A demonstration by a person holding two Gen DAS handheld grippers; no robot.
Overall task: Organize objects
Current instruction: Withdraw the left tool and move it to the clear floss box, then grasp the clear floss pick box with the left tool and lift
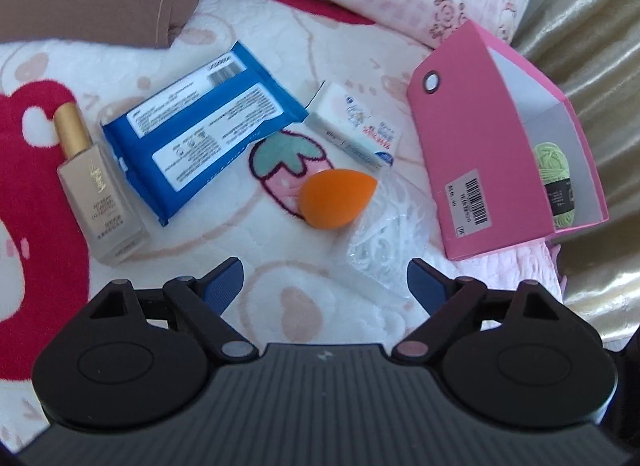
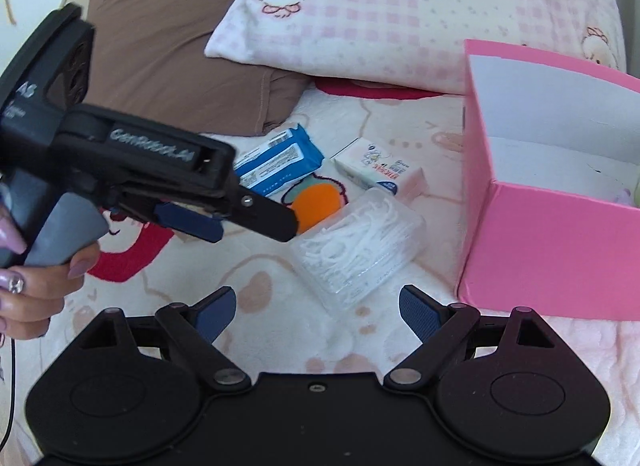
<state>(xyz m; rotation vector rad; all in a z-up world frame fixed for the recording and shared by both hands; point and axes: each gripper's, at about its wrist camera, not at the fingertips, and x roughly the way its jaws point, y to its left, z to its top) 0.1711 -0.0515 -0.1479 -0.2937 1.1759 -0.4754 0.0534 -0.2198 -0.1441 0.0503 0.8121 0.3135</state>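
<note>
Floss box (image 2: 356, 248) nearest the right gripper (image 2: 316, 312), just ahead of its fingers.

Both grippers hang released, holding nothing; the left gripper (image 1: 324, 286) hovers near the sponge (image 1: 336, 197), with the floss box at its right finger. Long axis of the floss box runs from near left to far right, slanting across the right gripper's gap. Pink box (image 2: 560, 250) stands open to the right.

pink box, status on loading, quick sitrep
Left gripper, right gripper open, empty. Pink box holds green yarn only. Floss picks nearest, unobstructed.
</note>
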